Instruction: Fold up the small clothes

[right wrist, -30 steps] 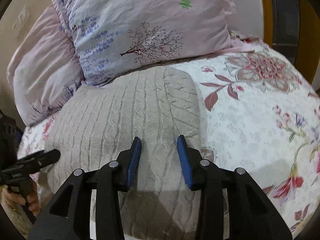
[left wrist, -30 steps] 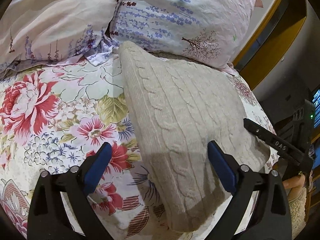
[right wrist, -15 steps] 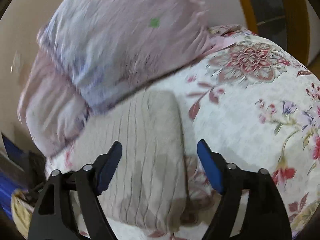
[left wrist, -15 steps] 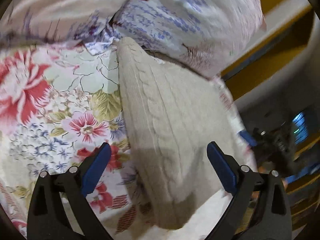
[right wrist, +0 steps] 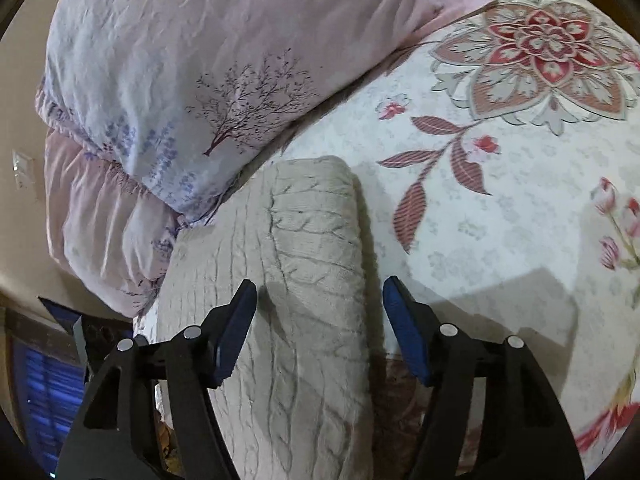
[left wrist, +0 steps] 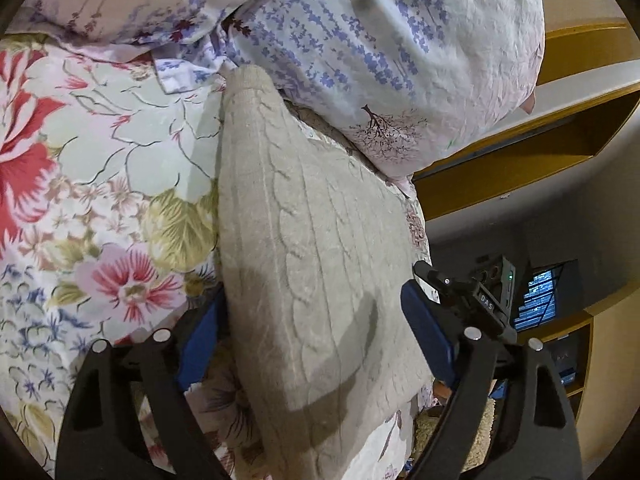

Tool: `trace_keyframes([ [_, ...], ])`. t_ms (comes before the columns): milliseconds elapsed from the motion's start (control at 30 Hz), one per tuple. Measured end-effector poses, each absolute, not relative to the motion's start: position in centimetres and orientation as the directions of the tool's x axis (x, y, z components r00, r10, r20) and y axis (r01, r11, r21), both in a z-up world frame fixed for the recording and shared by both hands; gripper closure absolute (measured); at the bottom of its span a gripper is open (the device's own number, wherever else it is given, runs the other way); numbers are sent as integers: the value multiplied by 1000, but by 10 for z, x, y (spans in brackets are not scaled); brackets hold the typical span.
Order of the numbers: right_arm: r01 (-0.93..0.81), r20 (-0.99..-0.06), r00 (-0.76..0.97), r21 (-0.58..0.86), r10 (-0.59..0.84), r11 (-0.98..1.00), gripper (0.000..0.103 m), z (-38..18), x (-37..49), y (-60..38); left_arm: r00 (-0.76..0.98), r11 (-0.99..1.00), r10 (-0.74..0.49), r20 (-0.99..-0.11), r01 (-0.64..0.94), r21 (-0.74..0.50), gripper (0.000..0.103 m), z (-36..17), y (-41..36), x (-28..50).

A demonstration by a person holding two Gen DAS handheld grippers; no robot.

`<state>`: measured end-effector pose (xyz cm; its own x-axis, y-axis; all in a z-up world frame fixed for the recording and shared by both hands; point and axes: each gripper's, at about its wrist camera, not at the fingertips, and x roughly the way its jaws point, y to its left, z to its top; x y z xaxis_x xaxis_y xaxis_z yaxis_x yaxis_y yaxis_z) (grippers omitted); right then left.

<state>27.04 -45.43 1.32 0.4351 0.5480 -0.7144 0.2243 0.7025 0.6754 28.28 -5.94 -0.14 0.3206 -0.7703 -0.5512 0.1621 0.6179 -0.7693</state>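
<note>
Now both the left hand-held gripper (left wrist: 308, 340) and right hand-held gripper (right wrist: 318, 330) are closing, gripping nothing, around the folded sweater's (left wrist: 304, 248) side edges on the bed (right wrist: 500, 220), likely to lift it next.

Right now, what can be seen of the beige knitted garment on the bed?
The beige knitted garment is a soft cable-knit piece, folded into a thick oblong. It lies flat on the flowered bedspread, its far end against the lavender-print pillow. Both grippers' jaws are closing astride its near end, one at each long edge; whether they press it is unclear.
</note>
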Motion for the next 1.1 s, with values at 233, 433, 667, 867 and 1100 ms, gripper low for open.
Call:
trace_keyframes([
  [233,136,-647,402,741,647,657,49,6,273,-441,323,618,-770,-550,166,-768,19,-4,-66,292],
  [433,121,-613,417,769,671,627,69,11,269,-433,322,593,-783,-532,132,-794,53,-12,-63,295],
  [667,57,-561,470,789,681,611,75,51,258,-413,319,548,-820,-474,201,-812,66,5,-39,283],
  [867,-22,-564,442,771,698,637,76,67,260,-349,363,577,-795,-486,205,-791,66,25,22,265],
  [1100,-113,-687,392,624,612,773,77,56,272,-266,464,719,-650,-601,121,-684,62,30,97,251],
])
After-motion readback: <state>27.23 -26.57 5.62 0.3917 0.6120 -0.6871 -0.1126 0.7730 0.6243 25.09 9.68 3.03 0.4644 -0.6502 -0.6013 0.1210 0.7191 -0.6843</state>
